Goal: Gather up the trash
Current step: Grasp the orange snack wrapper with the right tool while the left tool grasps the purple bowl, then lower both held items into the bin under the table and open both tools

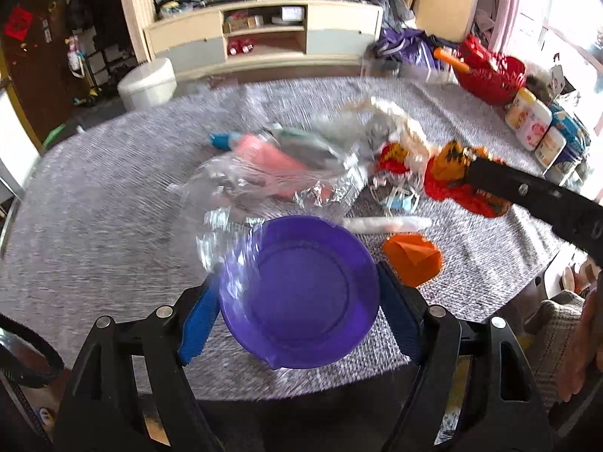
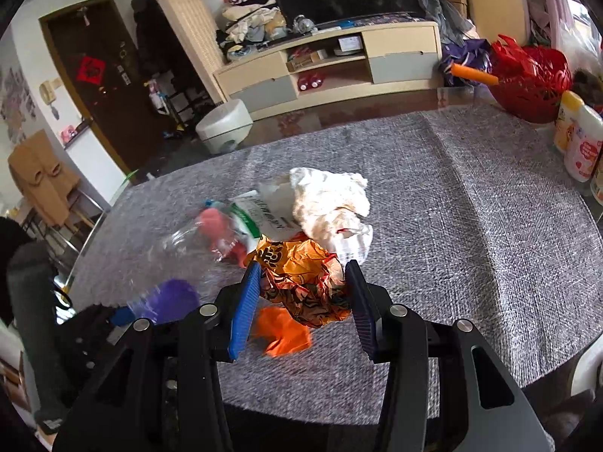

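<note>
- Nearest the lens, left view: the left gripper [image 1: 299, 297] clasps a round translucent purple plastic bowl [image 1: 299, 293] between its blue ribbed pads [image 1: 199, 324], one pad against each side of the rim; the bowl appears empty, its ringed floor bare.
- Nearest the lens, right view: the right gripper [image 2: 303, 301] is clenched on a crumpled orange-and-red printed foil wrapper [image 2: 301, 282], which bulges out past both fingertips.
- Under and just behind that wrapper: a plain orange folded paper scrap [image 2: 282, 333] lying on the grey woven tablecloth [image 2: 471, 226].
- Ahead of the right gripper's tips: a wadded white paper tissue [image 2: 331, 199], a white printed plastic packet with a green stripe [image 2: 256, 214], and a clear crushed plastic bottle with a pink label and blue cap [image 2: 211, 226], all loose on the cloth.
- Ahead of the left gripper, beyond the bowl: a rolled white paper tube [image 1: 388, 224] and crinkled silver foil [image 1: 328, 192], blurred.
- Far right of both tools: a red perforated plastic basket [image 2: 527, 79]; its contents cannot be made out.
- Progress, as judged: early. One piece of trash is in hand and none sits in the bowl; the tissue, packet, bottle, foil, tube and orange scrap remain to be gathered.
</note>
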A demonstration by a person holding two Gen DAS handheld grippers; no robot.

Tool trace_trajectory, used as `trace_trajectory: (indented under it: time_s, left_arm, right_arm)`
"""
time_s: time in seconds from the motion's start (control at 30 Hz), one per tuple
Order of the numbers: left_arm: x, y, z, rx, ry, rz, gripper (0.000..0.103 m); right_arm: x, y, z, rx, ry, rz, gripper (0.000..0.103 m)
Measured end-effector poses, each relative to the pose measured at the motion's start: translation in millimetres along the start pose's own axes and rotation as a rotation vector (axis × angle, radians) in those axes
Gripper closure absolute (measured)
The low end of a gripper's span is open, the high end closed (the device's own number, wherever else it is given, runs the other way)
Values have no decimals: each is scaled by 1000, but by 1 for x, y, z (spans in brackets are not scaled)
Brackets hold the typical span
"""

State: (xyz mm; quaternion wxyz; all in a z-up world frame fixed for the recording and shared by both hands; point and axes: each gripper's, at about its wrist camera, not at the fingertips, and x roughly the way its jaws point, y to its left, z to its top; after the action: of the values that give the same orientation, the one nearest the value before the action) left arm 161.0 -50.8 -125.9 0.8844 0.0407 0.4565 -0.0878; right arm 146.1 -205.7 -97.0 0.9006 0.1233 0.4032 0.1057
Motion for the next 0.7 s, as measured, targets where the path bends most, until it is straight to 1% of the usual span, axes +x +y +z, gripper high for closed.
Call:
trace_trajectory:
  time_s: [0.13, 0.47, 0.6, 0.7]
  left_arm:
    - [-29, 2, 3, 6, -54, 21, 29]
    - [-100, 1, -4, 16, -165, 31, 29]
    - [-130, -3, -17, 17, -202, 34, 28]
    - [-148, -4, -31, 14, -217, 29, 28]
  right_arm:
    - [-15, 9, 0, -14, -23, 4, 56]
    - [-67, 30, -3, -54, -98, 4, 56]
    - [-91, 37, -13, -79, -122, -21, 56]
    - [-105, 41, -26, -99, -124, -40, 56]
